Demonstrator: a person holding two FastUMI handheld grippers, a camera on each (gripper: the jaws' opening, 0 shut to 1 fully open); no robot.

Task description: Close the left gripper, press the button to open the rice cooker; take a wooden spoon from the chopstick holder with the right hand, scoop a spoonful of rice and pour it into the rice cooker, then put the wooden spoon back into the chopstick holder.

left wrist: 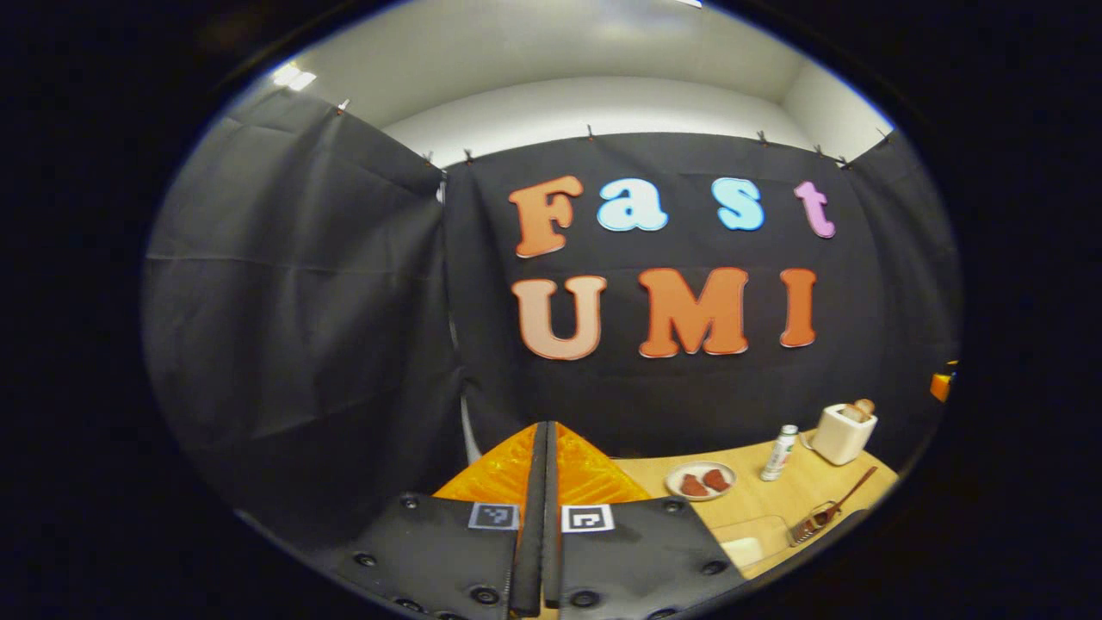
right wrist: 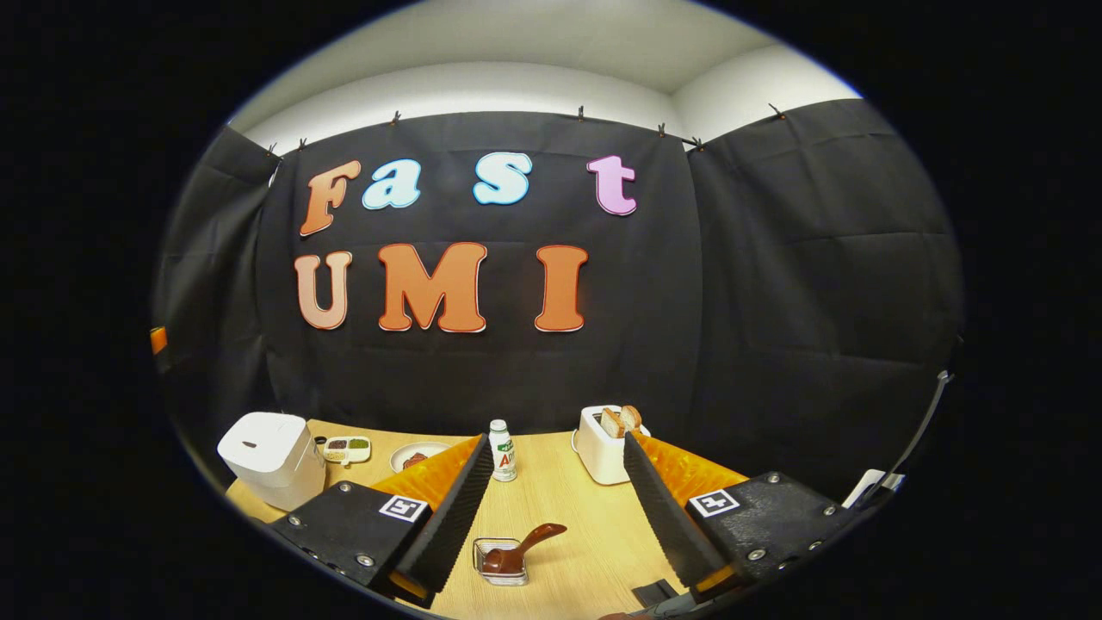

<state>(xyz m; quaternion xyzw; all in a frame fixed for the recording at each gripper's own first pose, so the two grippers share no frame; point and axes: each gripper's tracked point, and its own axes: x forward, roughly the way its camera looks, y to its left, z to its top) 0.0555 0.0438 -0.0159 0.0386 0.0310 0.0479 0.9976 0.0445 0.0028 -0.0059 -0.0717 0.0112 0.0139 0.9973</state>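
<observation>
**Left jaws pinched shut, right jaws wide open over the table**

So in the left gripper view the left gripper (left wrist: pixel 541 517) has its jaws pressed flat together with nothing between them, held up high and facing the booth wall. Off to the right of those jaws, lower down, there's the table (left wrist: pixel 775 499) with a plate (left wrist: pixel 701 480) carrying two reddish pieces, a small bottle (left wrist: pixel 779 453), a white toaster (left wrist: pixel 843 433) with bread sticking out, and the wooden spoon (left wrist: pixel 839 502) leaning out of the wire chopstick holder (left wrist: pixel 809 525)

In the right gripper view the right gripper (right wrist: pixel 555 499) has its jaws spread wide apart, gripping nothing. Right between the jaws, near the bottom, sits the chopstick holder (right wrist: pixel 501 561) with the wooden spoon (right wrist: pixel 521 549) in it, handle tilted up to the right. The bottle (right wrist: pixel 502 450) is just beside the left finger's tip, the toaster (right wrist: pixel 607 443) beside the right one. The rice cooker (right wrist: pixel 271 459) is well off to the left of the jaws, lid down, with a small dish (right wrist: pixel 346 449) and the plate (right wrist: pixel 419 455) past it
</observation>
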